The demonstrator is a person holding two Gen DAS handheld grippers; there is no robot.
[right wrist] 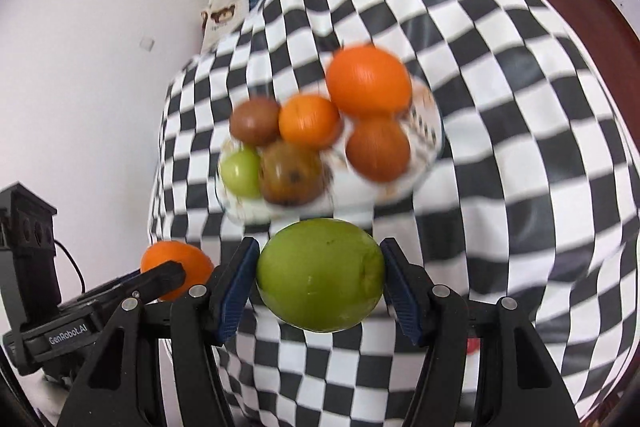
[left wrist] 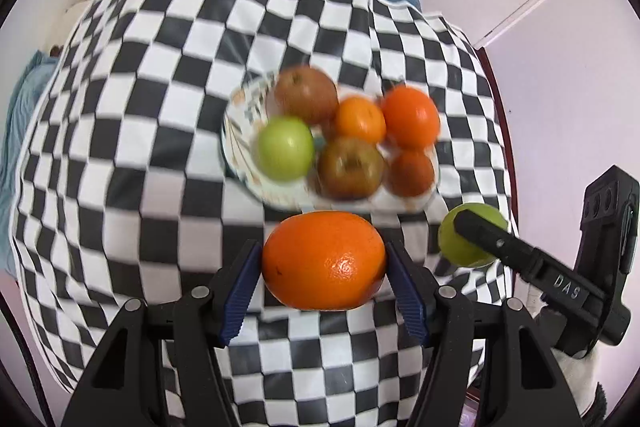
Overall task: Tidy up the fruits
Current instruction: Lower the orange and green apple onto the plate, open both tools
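Orange (left wrist: 323,261) is clamped in left hand-held gripper (left wrist: 323,267), green fruit (right wrist: 320,275) in right hand-held gripper (right wrist: 319,277); plate (left wrist: 240,131) at 12 o'clock, likely their destination.

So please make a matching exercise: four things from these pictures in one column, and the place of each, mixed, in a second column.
Things:
1. large orange
2. large green fruit
3. small green apple
4. plate

Places:
A. lying on the plate
B. in the right claw
C. on the checkered cloth
D. in the left claw

Pairs: 1-D, 2-B, 3-A, 4-C
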